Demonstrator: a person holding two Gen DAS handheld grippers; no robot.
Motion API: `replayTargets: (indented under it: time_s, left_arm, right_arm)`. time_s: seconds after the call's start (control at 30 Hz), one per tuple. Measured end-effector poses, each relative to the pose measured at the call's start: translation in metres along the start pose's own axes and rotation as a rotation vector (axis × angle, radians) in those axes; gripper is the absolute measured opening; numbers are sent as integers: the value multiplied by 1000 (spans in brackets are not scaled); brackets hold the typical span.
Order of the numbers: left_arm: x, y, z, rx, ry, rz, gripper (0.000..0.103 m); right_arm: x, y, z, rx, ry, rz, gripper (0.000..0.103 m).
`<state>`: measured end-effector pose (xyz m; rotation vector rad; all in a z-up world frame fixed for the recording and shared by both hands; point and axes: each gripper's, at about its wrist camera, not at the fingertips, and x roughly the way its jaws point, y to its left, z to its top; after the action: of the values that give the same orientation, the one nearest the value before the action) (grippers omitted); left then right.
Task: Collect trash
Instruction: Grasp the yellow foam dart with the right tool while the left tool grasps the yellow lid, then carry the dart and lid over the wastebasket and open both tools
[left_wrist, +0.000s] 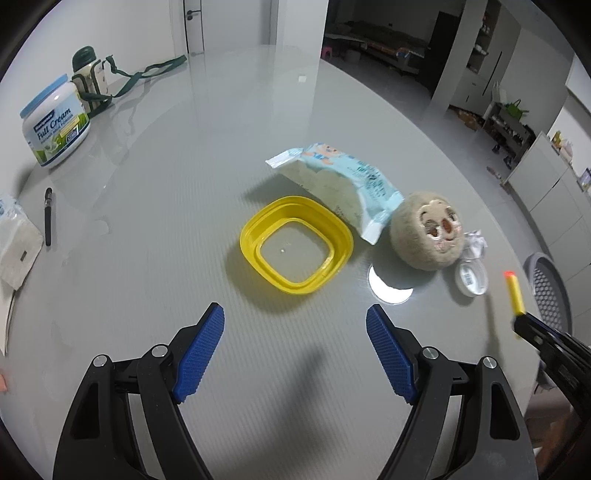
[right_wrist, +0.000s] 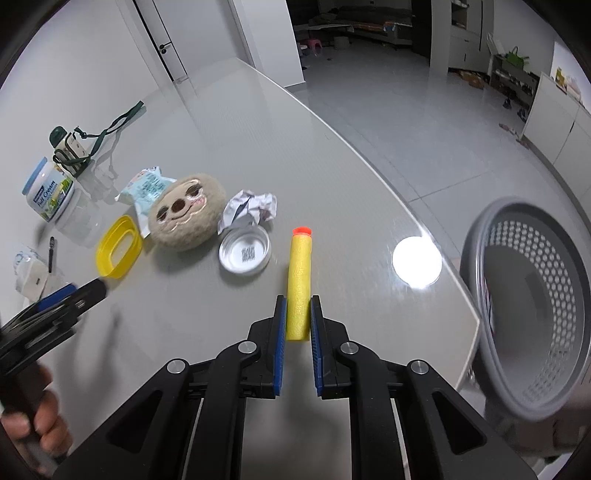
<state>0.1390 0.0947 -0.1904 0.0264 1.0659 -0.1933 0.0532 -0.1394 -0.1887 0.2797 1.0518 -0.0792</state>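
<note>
Right gripper (right_wrist: 298, 315) clamps our yellow dart (right_wrist: 300, 280), held above the table (right_wrist: 332, 155); bin (right_wrist: 532, 295) at 3 o'clock. Left gripper (left_wrist: 295, 332) is wide open, holding nothing, lid (left_wrist: 295, 245) at 12 o'clock.

The foam dart (right_wrist: 298, 284) is yellow with an orange tip. The right tongs (right_wrist: 298, 317) are black with blue ribbed pads, as are the left tongs (left_wrist: 295, 347). The basket (right_wrist: 532, 295) is grey, pierced with a pattern of small holes. The square lid (left_wrist: 295, 249) is yellow. The plush ball (left_wrist: 428, 232) is beige with a pink-and-brown embroidered face. The wrapper (left_wrist: 347, 181) is pale blue and white. The table (left_wrist: 184, 184) is glossy grey.
</note>
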Motion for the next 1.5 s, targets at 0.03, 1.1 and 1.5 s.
replayTargets:
  time_s: [0.03, 1.1, 1.5]
  left_arm:
    - [4, 1, 2, -2, 3, -3, 78]
    - [2, 12, 23, 6, -21, -3, 73]
    - [-91, -54, 8, 168, -95, -115, 73]
  right_arm:
    - [-4, -1, -3, 4, 0, 0, 12]
    - [-54, -14, -18, 125, -43, -4, 12]
    - [-112, -41, -25, 171, -101, -18, 12]
